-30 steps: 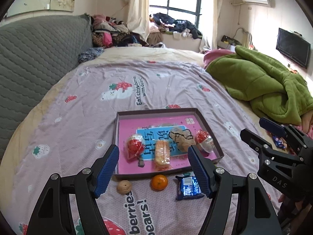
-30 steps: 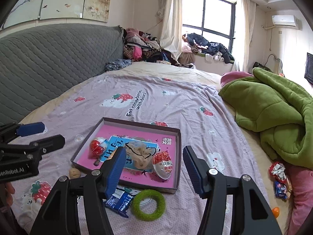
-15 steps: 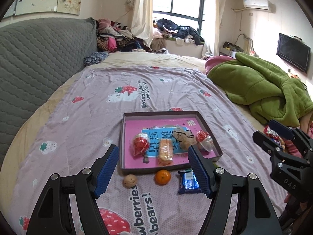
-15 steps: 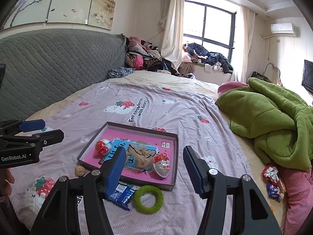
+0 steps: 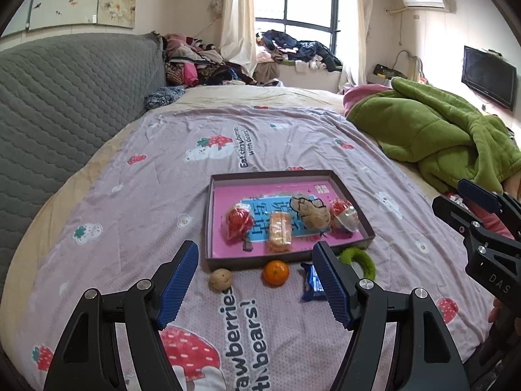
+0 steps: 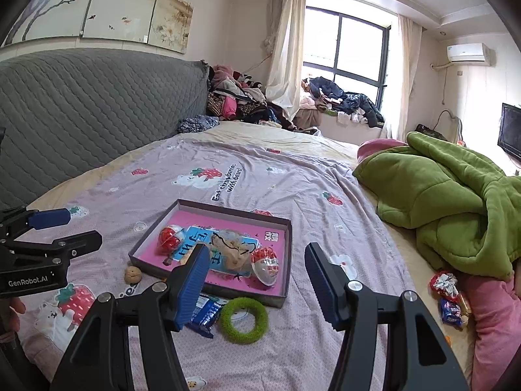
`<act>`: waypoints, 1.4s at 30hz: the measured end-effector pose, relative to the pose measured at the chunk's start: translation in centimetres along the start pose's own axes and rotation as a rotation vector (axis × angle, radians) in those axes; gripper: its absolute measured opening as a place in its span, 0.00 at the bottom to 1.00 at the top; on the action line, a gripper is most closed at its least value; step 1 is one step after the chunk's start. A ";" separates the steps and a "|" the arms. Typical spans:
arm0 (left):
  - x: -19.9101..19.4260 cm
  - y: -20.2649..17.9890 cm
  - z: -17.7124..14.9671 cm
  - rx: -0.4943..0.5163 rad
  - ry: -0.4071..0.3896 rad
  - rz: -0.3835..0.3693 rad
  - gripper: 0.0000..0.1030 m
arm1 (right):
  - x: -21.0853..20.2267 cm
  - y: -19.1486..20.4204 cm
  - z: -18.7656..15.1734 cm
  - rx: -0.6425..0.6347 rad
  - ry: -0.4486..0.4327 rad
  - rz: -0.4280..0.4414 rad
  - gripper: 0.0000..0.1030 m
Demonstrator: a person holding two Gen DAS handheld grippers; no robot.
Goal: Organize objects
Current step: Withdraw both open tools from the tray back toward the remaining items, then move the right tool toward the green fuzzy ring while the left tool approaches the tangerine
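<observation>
While both hand-held tools hang above the strawberry-print bedsheet (image 5: 182, 195) with nothing between their blue ribbed pads, the left gripper (image 5: 255, 282) and the right gripper (image 6: 257, 282) each stand with jaws spread wide apart, which reads as a pause between picks, not a carry.

At 12 o'clock from the left gripper lies the shallow dark-walled cardboard box lid with a pink printed floor (image 5: 351, 195), set flat so small goods can be dropped in from above. Inside it, seen from the left wrist, sit a red-and-white wrapped egg-shaped sweet (image 5: 239, 221) at 9 o'clock, an orange wafer snack in clear wrap (image 5: 280, 231) near the front wall, a tan lumpy pastry in clear film (image 5: 312, 213) just right of centre, and a second red-and-white plastic egg (image 5: 343, 215) at 3 o'clock.

Four things lie outside, along the near wall at 6 o'clock, so by my judgement they are what remains to be sorted: a brown walnut (image 5: 220, 279), a small round orange mandarin (image 5: 275, 272), a blue foil biscuit packet (image 5: 312, 282) partly hidden by the left gripper's finger, and a fuzzy green ring (image 6: 244, 320) touching the lid's front corner. More wrapped sweets (image 6: 451, 309) lie well apart at 3 o'clock, beside the green quilted blanket (image 6: 456, 195).
</observation>
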State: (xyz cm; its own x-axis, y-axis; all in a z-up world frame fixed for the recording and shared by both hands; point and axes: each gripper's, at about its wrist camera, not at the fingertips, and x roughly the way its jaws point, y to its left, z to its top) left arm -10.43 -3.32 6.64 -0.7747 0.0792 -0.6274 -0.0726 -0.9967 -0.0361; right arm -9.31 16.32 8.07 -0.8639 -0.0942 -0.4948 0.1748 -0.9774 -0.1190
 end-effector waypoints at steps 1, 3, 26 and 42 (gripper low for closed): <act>0.0 -0.1 -0.1 -0.001 0.004 -0.004 0.72 | -0.1 0.0 -0.2 0.000 0.001 0.004 0.59; 0.2 -0.1 -0.5 -0.004 0.014 -0.007 0.72 | -0.1 0.2 -0.5 0.000 0.006 0.001 0.59; 1.3 -1.3 -3.8 -0.005 0.067 -0.023 0.72 | 1.1 0.6 -4.5 0.039 0.080 0.033 0.59; 2.2 -1.0 -5.2 -0.020 0.107 -0.040 0.72 | 1.3 0.9 -5.3 0.048 0.108 0.046 0.59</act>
State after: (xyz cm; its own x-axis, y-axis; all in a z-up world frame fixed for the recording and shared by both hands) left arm -8.81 -2.24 1.24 -0.6998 0.1180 -0.7045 -0.0890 -0.9930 -0.0778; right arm -7.71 16.31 2.74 -0.7990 -0.1212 -0.5890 0.1881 -0.9807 -0.0534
